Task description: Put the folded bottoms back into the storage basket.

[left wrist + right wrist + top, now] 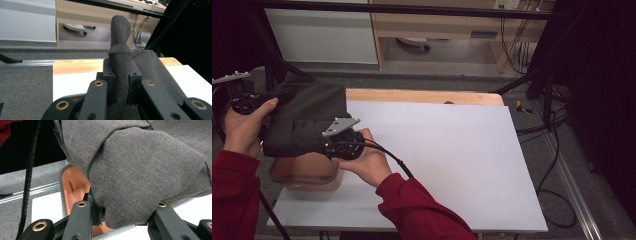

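Two grippers, left and right, we clamp on grey cloth above bin, white table.

Count on inspection: one dark grey cloth. One orange bin with a grey rim. One white board on one wooden tabletop. Two claws: left claw, right claw. Two hands, both red-sleeved.
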`<action>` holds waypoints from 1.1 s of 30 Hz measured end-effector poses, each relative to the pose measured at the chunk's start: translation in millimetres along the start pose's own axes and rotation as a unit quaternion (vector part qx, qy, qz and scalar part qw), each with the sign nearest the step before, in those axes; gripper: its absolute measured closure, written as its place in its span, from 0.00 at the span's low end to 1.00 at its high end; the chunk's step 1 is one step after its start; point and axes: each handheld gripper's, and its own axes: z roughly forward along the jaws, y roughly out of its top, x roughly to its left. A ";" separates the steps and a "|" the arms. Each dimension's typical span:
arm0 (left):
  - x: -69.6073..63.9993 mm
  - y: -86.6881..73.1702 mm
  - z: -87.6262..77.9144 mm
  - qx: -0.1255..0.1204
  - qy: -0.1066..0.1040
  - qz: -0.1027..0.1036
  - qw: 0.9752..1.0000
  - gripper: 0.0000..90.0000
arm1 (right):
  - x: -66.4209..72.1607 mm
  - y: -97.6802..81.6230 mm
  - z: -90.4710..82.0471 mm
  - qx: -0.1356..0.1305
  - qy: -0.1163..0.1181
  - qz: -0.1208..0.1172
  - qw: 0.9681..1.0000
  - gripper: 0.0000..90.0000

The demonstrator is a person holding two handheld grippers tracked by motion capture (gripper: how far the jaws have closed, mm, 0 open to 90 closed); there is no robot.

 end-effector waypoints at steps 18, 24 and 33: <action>20.5 -22.0 2.2 0.025 0.023 -0.007 0.999 0.90 | 9.7 -12.2 28.6 0.020 0.010 0.001 1.000 0.74; 26.8 -30.8 7.8 0.045 0.026 -0.012 0.999 0.90 | 11.8 -15.8 33.2 0.031 0.013 0.000 0.999 0.74; 31.4 -38.1 8.0 0.052 0.028 -0.016 0.998 0.90 | 14.9 -19.4 37.2 0.041 0.018 0.001 0.999 0.74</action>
